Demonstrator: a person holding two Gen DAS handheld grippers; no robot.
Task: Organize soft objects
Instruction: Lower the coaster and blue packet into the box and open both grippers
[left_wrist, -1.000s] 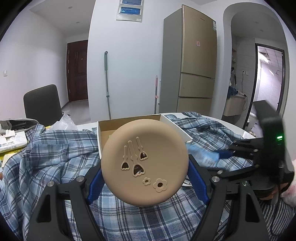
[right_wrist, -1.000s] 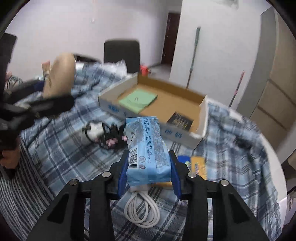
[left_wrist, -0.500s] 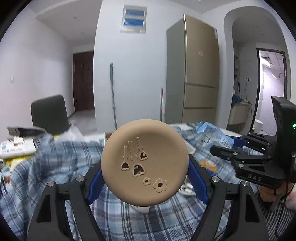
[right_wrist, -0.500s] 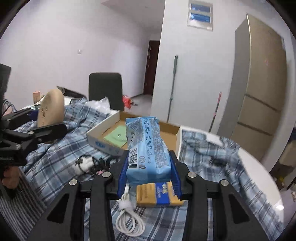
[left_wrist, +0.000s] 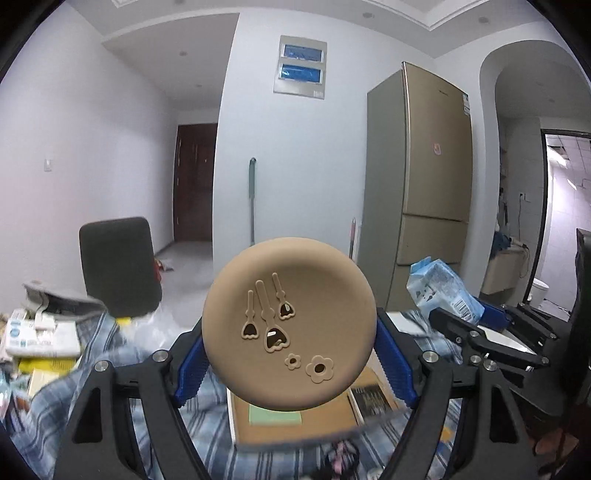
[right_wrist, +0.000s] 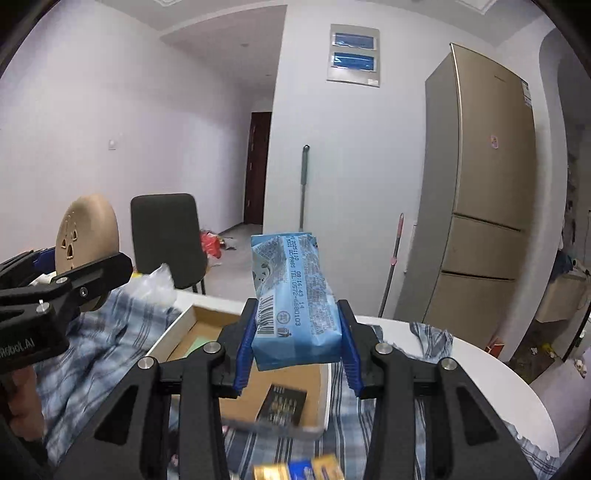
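My left gripper (left_wrist: 290, 354) is shut on a round tan soft pad (left_wrist: 290, 325) with cut-out bell and flower shapes, held up above the table. The pad also shows at the left of the right wrist view (right_wrist: 86, 236). My right gripper (right_wrist: 297, 345) is shut on a light blue soft packet (right_wrist: 293, 299) with a barcode, held above the open cardboard box (right_wrist: 291, 384). The packet shows at the right of the left wrist view (left_wrist: 441, 293). The box (left_wrist: 325, 410) lies below both grippers on a blue plaid cloth (right_wrist: 99, 332).
In the box lie a green pad (left_wrist: 275, 413) and a dark booklet (right_wrist: 282, 404). A yellow and blue packet (right_wrist: 299, 470) lies at the near edge. A dark chair (right_wrist: 166, 240) stands behind the round white table (right_wrist: 491, 376). Papers (left_wrist: 40, 336) are piled at left. A fridge (right_wrist: 476, 206) stands behind.
Both grippers have risen and tilted upward with their loads. The views now show more wall and ceiling, and the box sits lower in both frames.
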